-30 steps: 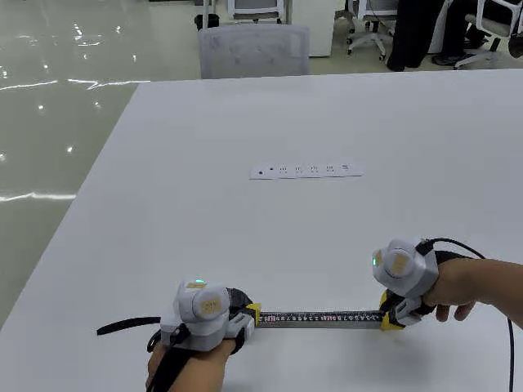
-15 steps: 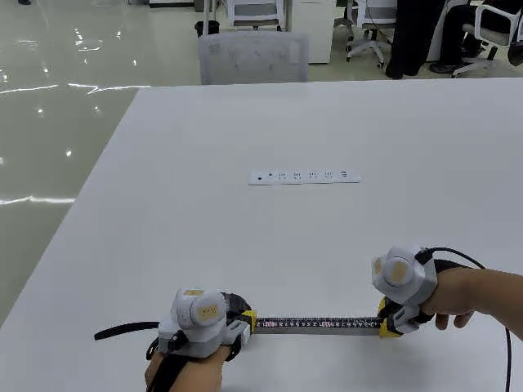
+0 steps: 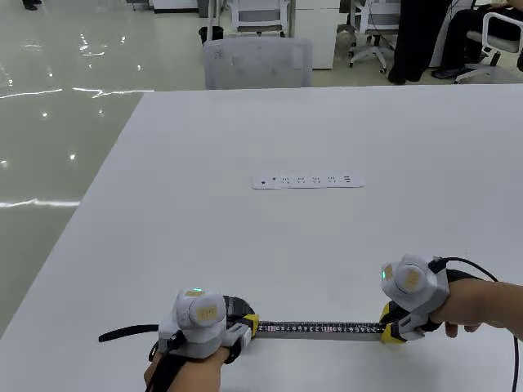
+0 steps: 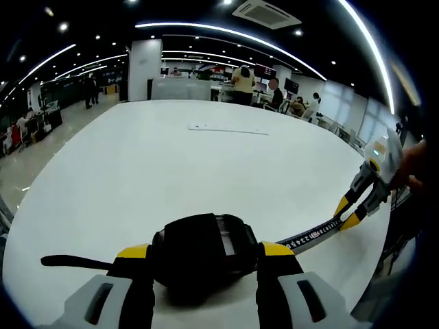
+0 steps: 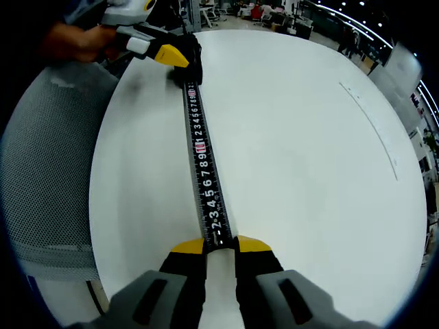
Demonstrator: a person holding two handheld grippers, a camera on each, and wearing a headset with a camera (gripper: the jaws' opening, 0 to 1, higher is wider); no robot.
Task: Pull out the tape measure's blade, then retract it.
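Note:
The black tape measure case sits between the yellow-tipped fingers of my left gripper, which is shut on it at the table's near edge. Its blade runs flat along the white table to my right gripper. In the right gripper view the numbered blade stretches away to the case, and my right gripper is shut on the blade's end. A black wrist strap trails left from the case.
A white power strip lies in the middle of the white table. A grey chair stands at the far edge. A cable runs along my right arm. Shiny floor lies to the left.
The blade between the grippers has become slightly longer, the right gripper a little further right. The head camera has shifted, so the scene sits lower.

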